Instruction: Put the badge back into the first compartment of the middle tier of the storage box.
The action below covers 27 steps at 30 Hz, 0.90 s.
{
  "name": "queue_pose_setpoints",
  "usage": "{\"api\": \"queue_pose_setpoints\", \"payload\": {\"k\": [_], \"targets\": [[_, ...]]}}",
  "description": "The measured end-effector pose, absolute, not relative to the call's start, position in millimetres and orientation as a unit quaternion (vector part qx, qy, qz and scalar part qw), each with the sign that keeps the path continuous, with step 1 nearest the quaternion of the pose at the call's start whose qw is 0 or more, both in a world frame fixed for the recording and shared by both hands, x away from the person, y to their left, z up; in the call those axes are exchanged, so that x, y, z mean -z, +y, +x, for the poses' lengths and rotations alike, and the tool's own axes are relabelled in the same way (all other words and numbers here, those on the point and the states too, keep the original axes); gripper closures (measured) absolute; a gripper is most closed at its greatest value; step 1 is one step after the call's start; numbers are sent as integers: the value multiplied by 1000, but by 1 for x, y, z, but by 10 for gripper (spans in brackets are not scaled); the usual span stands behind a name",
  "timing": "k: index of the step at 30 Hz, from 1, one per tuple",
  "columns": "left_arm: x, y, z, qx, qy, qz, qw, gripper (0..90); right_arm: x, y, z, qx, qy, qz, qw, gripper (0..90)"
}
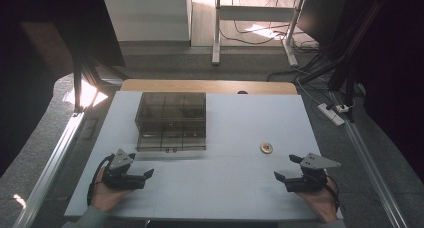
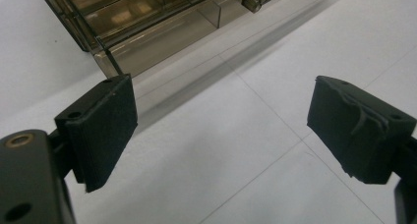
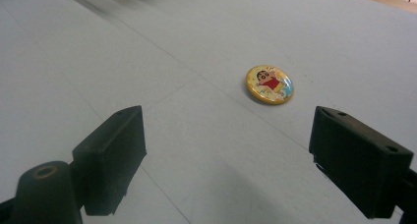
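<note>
A smoky clear compartment box [image 1: 170,121] stands closed on the white table [image 1: 240,118], left of centre. A small round yellow badge [image 1: 266,148] with a cartoon figure lies flat to its right. My left gripper [image 1: 141,165] is open near the front left, just in front of the box. In the left gripper view the box's front wall [image 2: 147,42] and its latch [image 2: 255,0] lie beyond the open left gripper [image 2: 221,121]. My right gripper [image 1: 286,167] is open a little in front of the badge. In the right gripper view the badge [image 3: 269,84] lies past the open right gripper [image 3: 226,150].
A wooden strip [image 1: 210,85] borders the table's far edge. Metal rails [image 1: 50,163] run along both sides. On the floor beyond are desk legs [image 1: 217,33], cables and a power strip [image 1: 331,113]. Bare white surface lies between the grippers.
</note>
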<state>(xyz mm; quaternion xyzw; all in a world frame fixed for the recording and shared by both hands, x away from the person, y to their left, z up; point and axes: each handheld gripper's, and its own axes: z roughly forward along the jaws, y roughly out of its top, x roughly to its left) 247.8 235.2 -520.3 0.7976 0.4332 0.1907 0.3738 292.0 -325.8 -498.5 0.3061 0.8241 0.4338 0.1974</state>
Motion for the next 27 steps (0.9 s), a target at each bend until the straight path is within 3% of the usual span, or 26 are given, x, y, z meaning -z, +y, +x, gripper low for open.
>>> {"api": "queue_pose_setpoints", "payload": {"k": [27], "targets": [[522,234,248,-190,430,799,374,119,506,-318,296,-415,839,303,177,141]]}}
